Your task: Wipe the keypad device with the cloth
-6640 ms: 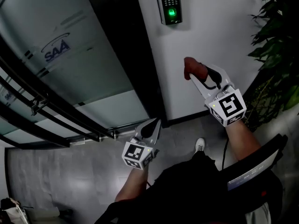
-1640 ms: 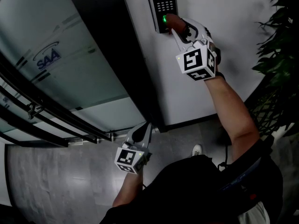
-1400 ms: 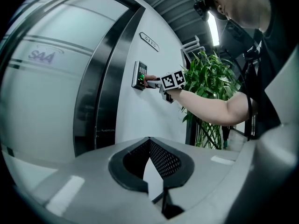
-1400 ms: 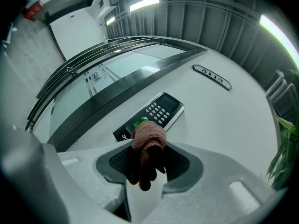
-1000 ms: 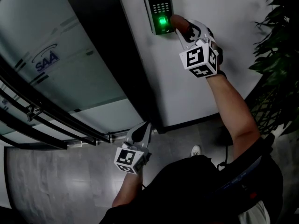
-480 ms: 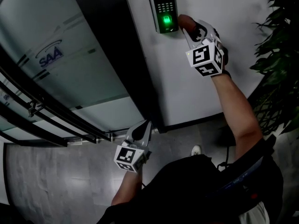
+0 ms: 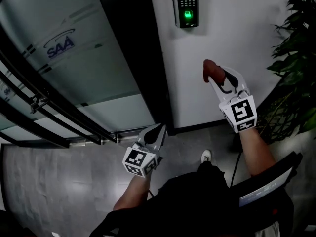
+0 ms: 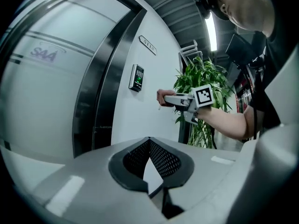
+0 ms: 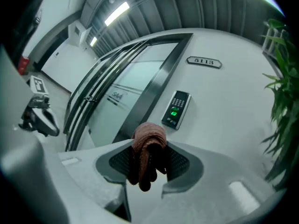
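Observation:
The black keypad device point(image 7: 188, 5) hangs on the white wall with its green light on; it also shows small in the left gripper view as the keypad point(image 8: 136, 77) and in the right gripper view as the keypad point(image 9: 176, 109). My right gripper point(image 7: 216, 80) is held well below it and off the wall, shut on a bunched reddish-brown cloth point(image 7: 211, 70). In the right gripper view the cloth point(image 9: 148, 141) bulges up between the jaws of the right gripper point(image 9: 147, 164). The left gripper point(image 7: 159, 130) hangs low by the door frame, shut and empty, as its own view shows for the left gripper point(image 8: 149, 146).
A frosted glass door point(image 7: 64, 43) with a logo and a dark metal frame point(image 7: 133, 48) stand left of the keypad. A leafy plant point(image 7: 296, 58) crowds the right side. A room number plate point(image 9: 204, 62) sits above. My shoe point(image 7: 206, 156) is on the grey floor.
The right gripper, still shut on the cloth, has dropped away from the keypad, down and to the right. The left gripper has stayed low by the door frame.

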`<state>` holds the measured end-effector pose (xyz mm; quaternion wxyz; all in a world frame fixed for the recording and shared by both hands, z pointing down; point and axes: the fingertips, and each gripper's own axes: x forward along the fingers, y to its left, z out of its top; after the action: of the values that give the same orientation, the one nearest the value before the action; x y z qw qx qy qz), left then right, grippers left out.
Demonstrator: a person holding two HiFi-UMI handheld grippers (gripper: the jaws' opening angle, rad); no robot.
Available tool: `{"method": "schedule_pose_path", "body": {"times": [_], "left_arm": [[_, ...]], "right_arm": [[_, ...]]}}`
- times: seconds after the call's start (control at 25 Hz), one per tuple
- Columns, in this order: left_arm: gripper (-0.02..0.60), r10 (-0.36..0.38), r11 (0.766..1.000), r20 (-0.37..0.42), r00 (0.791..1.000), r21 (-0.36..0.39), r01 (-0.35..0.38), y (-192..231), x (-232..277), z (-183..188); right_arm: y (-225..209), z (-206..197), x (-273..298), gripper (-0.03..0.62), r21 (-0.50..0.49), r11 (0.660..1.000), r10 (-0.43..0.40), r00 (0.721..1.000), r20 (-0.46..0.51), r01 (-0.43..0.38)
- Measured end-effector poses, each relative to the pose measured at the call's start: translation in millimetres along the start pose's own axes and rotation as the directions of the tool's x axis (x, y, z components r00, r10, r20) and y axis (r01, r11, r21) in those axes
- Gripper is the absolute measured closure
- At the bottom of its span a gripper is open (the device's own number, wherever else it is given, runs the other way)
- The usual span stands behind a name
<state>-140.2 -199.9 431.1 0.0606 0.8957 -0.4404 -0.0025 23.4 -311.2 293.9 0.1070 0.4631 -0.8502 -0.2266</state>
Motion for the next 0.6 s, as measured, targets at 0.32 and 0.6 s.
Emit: {"method": "schedule_pose_path", "body": {"times": [0.32,0.6], "left_arm": [[0.565,-0.046,0.999,0.001,0.999,0.002,0.046,-19,3,6],[0.565,-0.047,0.999,0.021,0.999,0.016,0.047,-58,5,11]], "right_arm": [[65,-49,-92,0.45,0.288,0.958,0.034,0.997,-0.062,-0.015],[68,-46,-140,0.448,0.361,0.932,0.031,0.999,-0.029,-0.018]]}}
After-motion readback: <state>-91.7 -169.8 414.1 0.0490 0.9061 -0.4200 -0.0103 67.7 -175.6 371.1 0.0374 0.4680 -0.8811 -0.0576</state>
